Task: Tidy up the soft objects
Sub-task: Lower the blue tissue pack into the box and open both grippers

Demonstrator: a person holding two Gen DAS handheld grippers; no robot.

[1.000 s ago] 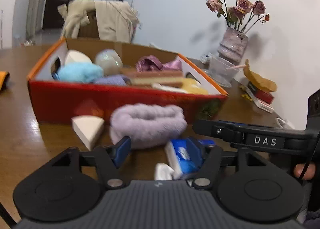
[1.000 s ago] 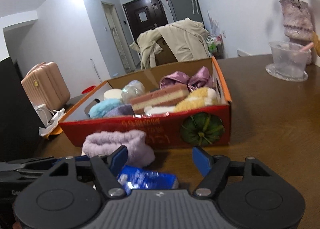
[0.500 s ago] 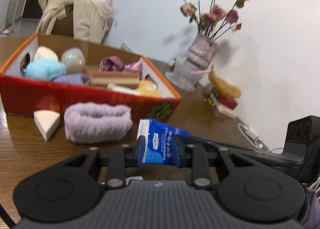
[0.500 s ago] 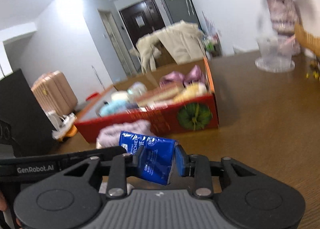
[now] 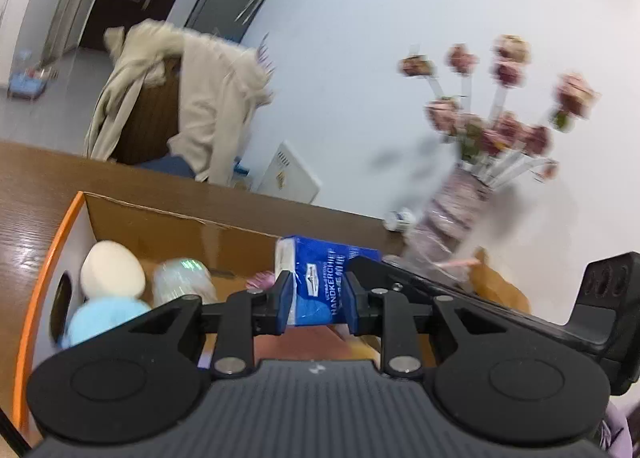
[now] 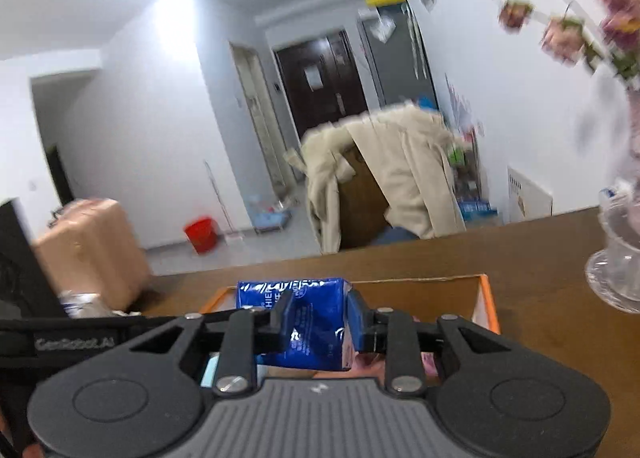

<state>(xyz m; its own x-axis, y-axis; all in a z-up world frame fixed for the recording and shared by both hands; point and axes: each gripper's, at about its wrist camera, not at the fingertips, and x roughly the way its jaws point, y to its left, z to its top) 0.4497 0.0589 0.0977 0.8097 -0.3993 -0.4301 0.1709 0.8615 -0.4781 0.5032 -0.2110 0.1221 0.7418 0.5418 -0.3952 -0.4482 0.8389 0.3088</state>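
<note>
My left claw (image 5: pixel 316 298) and right claw (image 6: pixel 318 322) both pinch one tissue pack (image 5: pixel 320 282) — shared grip, held level above the box (image 5: pixel 36 298) below, ready to drop in.

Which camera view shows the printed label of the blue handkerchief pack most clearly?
The left wrist view. There the blue handkerchief pack shows the word HANDKERCHIEF sharply between the left gripper pads. In the right wrist view the pack is blurred, its letters partly hidden behind the right gripper.
</note>
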